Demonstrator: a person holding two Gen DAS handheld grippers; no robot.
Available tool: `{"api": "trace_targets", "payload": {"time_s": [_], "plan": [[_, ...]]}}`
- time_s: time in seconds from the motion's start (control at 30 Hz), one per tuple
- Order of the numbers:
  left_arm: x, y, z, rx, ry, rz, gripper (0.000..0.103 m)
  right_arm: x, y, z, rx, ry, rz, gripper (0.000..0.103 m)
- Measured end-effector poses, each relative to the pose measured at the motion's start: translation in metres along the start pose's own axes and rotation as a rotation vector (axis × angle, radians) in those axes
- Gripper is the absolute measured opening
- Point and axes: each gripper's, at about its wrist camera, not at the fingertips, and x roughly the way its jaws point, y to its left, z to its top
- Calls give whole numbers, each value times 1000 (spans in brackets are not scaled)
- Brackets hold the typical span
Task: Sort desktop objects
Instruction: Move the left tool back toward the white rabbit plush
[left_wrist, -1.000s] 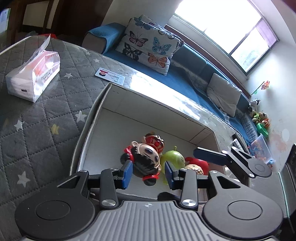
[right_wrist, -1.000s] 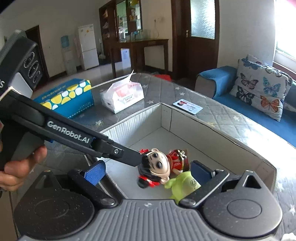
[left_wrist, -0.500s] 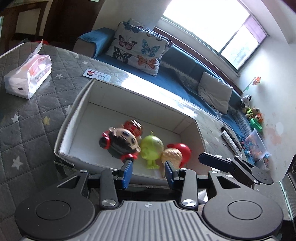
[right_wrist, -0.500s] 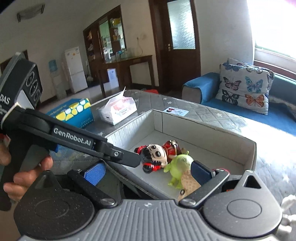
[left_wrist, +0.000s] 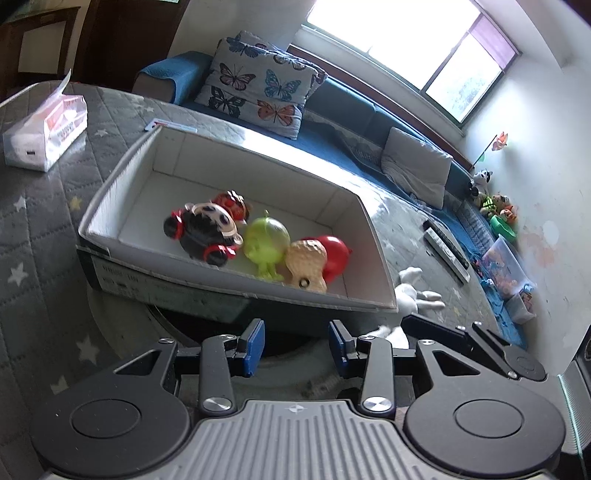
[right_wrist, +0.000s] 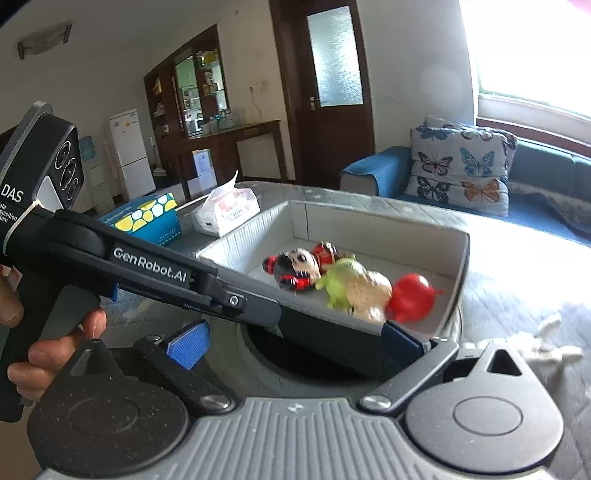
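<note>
White-lined and shallow, the box (left_wrist: 236, 284) is sitting on the quilted grey bench (left_wrist: 40, 229), and we are looking into it from the near side. Four toys are lying together inside it: a black-haired doll (left_wrist: 207, 230), a green figure (left_wrist: 266, 240), a tan figure (left_wrist: 307, 260) and a red figure (left_wrist: 332, 253), each touching the next. We are holding our left gripper (left_wrist: 294, 341) open and empty, short of the box's near wall. Our right gripper (right_wrist: 295, 341) is also standing wide open with nothing between its pads. A tissue pack (left_wrist: 46, 127) is resting well apart, and a white plush (left_wrist: 415, 295) is lying just beside the box's right corner.
</note>
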Motion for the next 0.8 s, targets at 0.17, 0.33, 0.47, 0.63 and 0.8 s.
{"api": "trace_targets", "payload": {"time_s": [0.17, 0.33, 0.47, 0.63, 0.8], "plan": [[2, -8, -15, 7, 14, -2, 41, -10, -5, -20, 46, -1, -24, 102], [7, -16, -29, 12, 39, -7, 41, -20, -11, -35, 91, -4, -39, 102], [11, -24, -38, 14, 53, -17, 41, -25, -15, -48, 109, -5, -68, 103], [17, -34, -43, 19, 63, -47, 41, -34, -24, -64, 154, -12, -98, 102], [24, -49, -42, 25, 66, -87, 41, -40, -40, -73, 205, -22, -138, 102]]}}
